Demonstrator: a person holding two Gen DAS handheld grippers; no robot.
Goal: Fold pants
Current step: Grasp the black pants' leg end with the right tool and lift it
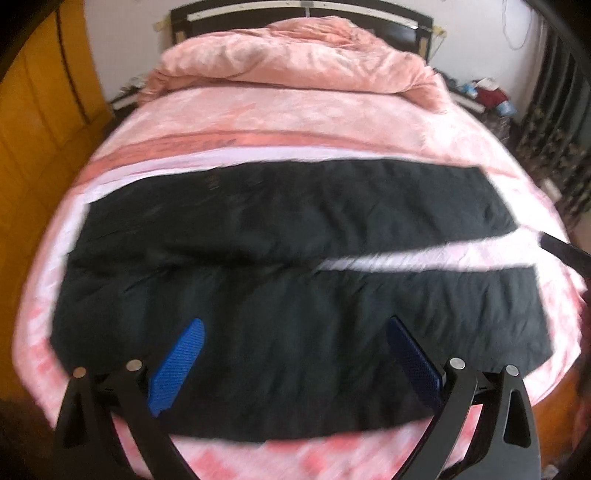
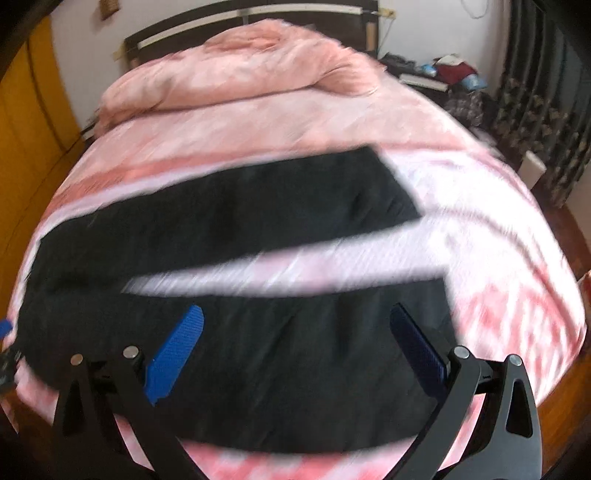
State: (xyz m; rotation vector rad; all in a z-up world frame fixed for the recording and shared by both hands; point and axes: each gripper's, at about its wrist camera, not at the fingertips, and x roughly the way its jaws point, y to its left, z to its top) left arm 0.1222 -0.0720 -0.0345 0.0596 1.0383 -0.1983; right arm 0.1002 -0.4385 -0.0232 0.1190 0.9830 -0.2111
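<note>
— Item one, nearest?

— My left gripper (image 1: 295,328), blue pads spread wide, nothing between them, held above the near trouser leg. My right gripper (image 2: 297,317), likewise wide apart and empty.

— Item two?

— Black pants (image 1: 280,258), laid flat across the bed (image 1: 258,122), waist to my left, two legs running right with a strip of pink sheet showing between them. The near leg lies by the bed's front edge. The right view is blurred, so fine creases are unclear.

— Beyond that?

— Pink duvet (image 1: 295,55), bunched at the head of the bed. Dark headboard (image 1: 402,29) behind it. Orange wardrobe (image 1: 40,122) on the left, patterned curtain (image 1: 554,147) on the right.
</note>
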